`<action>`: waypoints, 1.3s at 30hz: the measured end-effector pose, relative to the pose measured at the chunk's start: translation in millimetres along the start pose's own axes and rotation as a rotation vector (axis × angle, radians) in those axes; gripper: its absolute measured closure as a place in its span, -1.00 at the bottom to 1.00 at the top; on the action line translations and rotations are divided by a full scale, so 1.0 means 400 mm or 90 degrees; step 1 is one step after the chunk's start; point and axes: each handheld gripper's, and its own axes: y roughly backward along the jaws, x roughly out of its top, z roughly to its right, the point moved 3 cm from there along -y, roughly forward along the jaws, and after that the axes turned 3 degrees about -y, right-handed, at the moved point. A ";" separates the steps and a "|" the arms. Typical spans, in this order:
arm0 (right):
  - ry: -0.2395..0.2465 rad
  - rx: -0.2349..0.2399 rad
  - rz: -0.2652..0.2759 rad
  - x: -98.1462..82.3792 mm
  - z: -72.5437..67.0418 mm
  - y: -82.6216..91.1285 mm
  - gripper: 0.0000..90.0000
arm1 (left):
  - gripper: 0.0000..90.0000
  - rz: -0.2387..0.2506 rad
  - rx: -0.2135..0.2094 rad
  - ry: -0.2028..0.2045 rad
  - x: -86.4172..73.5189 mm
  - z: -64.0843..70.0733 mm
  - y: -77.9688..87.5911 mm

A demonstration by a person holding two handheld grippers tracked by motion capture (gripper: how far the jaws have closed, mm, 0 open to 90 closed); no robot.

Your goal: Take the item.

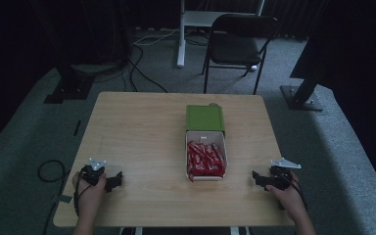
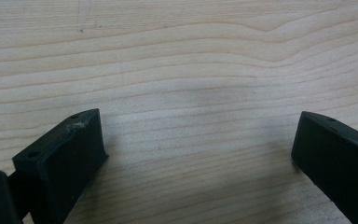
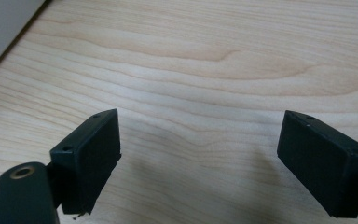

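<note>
Two grippers rest at the near corners of the wooden table (image 1: 142,122) in the high view: the left gripper (image 1: 118,180) near the left edge, the right gripper (image 1: 256,178) near the right edge, each held by a hand and pointing inward. Between them, well apart from both, lies the white tray (image 1: 222,142) of red wrapped bars (image 1: 205,159), slid out toward the near side from its green sleeve (image 1: 204,118), which sits just beyond it. This layout keeps the open tray reachable from either side, and the parked grippers leave it unobstructed.

Left gripper view: the jaws stand wide apart with bare wood grain between them; nothing is gripped, and the gripper appears ready for an approach.

Right gripper view: the jaws likewise stand spread over bare tabletop, holding nothing. A pale surface, not identifiable, shows at the far left corner.
</note>
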 end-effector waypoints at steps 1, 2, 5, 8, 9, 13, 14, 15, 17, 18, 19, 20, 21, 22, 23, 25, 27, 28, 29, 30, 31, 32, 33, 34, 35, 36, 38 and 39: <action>0.001 0.000 0.001 0.003 -0.002 0.002 -0.72 | -0.93 0.000 0.000 0.000 0.000 0.000 0.000; 0.001 0.000 0.001 0.003 -0.002 0.002 -0.72 | -0.93 0.000 0.000 0.000 0.000 0.000 0.000; 0.001 -0.001 0.005 0.017 -0.008 0.012 -0.72 | -0.93 0.000 0.000 0.000 0.000 0.000 0.000; 0.000 -0.002 0.015 0.040 -0.018 0.027 -0.72 | -0.93 -0.001 0.000 0.000 0.000 0.000 0.000; 0.000 -0.002 0.015 0.040 -0.018 0.027 -0.72 | -0.93 -0.001 0.000 0.000 0.000 0.000 0.000; 0.006 -0.002 0.032 0.072 -0.032 0.049 -0.72 | -0.94 -0.001 0.001 0.001 0.000 0.001 0.000; 0.009 -0.002 0.036 0.080 -0.035 0.053 -0.72 | -0.94 -0.002 0.001 0.001 0.001 0.001 -0.001; 0.009 0.000 0.043 0.089 -0.039 0.059 -0.72 | -0.94 -0.002 0.001 0.001 0.001 0.001 -0.001; 0.014 0.001 0.048 0.102 -0.045 0.066 -0.72 | -0.94 -0.001 0.001 0.001 0.001 0.001 -0.001; 0.016 0.002 0.052 0.113 -0.051 0.071 -0.72 | -0.94 -0.002 0.001 0.001 0.001 0.001 -0.001; 0.017 0.004 0.054 0.118 -0.053 0.073 -0.72 | -0.94 -0.002 0.001 0.001 0.001 0.001 -0.001; 0.020 0.005 0.057 0.127 -0.058 0.077 -0.72 | -0.94 -0.002 0.001 0.001 0.001 0.001 -0.001; 0.022 0.005 0.058 0.132 -0.060 0.079 -0.72 | -0.94 -0.002 0.001 0.001 0.001 0.001 -0.001; 0.024 0.008 0.062 0.140 -0.066 0.083 -0.72 | -0.94 -0.002 0.001 0.001 0.001 0.001 -0.001; 0.024 0.010 0.065 0.145 -0.069 0.085 -0.72 | -0.94 -0.002 0.001 0.001 0.001 0.001 -0.001; 0.029 0.014 0.070 0.158 -0.079 0.090 -0.72 | -0.94 -0.001 0.001 0.001 0.001 0.001 -0.001; 0.038 0.021 0.076 0.172 -0.092 0.094 -0.72 | -0.94 -0.001 0.001 0.001 0.001 0.001 -0.001; 0.041 0.022 0.076 0.176 -0.096 0.095 -0.72 | -0.94 -0.001 0.001 0.001 0.001 0.001 -0.001; 0.048 0.025 0.079 0.182 -0.102 0.096 -0.72 | -0.94 -0.001 0.001 0.001 0.001 0.001 -0.001; 0.052 0.027 0.082 0.189 -0.109 0.098 -0.72 | -0.94 -0.001 0.001 0.001 0.001 0.001 -0.001; 0.056 0.030 0.084 0.195 -0.115 0.099 -0.72 | -0.94 -0.001 0.001 0.001 0.001 0.001 -0.001; 0.058 0.035 0.085 0.201 -0.121 0.100 -0.72 | -0.94 -0.001 0.002 0.002 0.001 0.001 -0.001; 0.061 0.038 0.086 0.206 -0.128 0.101 -0.72 | -0.94 -0.002 0.002 0.002 0.001 0.001 -0.001; 0.064 0.041 0.088 0.211 -0.134 0.102 -0.72 | -0.94 -0.002 0.002 0.002 0.001 0.001 -0.001; 0.069 0.046 0.089 0.218 -0.142 0.103 -0.72 | -0.94 -0.002 0.002 0.002 0.001 0.002 -0.001; 0.072 0.049 0.090 0.221 -0.147 0.103 -0.72 | -0.94 -0.001 0.003 0.002 0.001 0.002 -0.001; 0.076 0.058 0.090 0.230 -0.159 0.103 -0.72 | -0.94 -0.001 0.003 0.002 0.001 0.002 -0.001; 0.080 0.063 0.091 0.234 -0.166 0.102 -0.72 | -0.94 -0.002 0.003 0.002 0.001 0.002 -0.001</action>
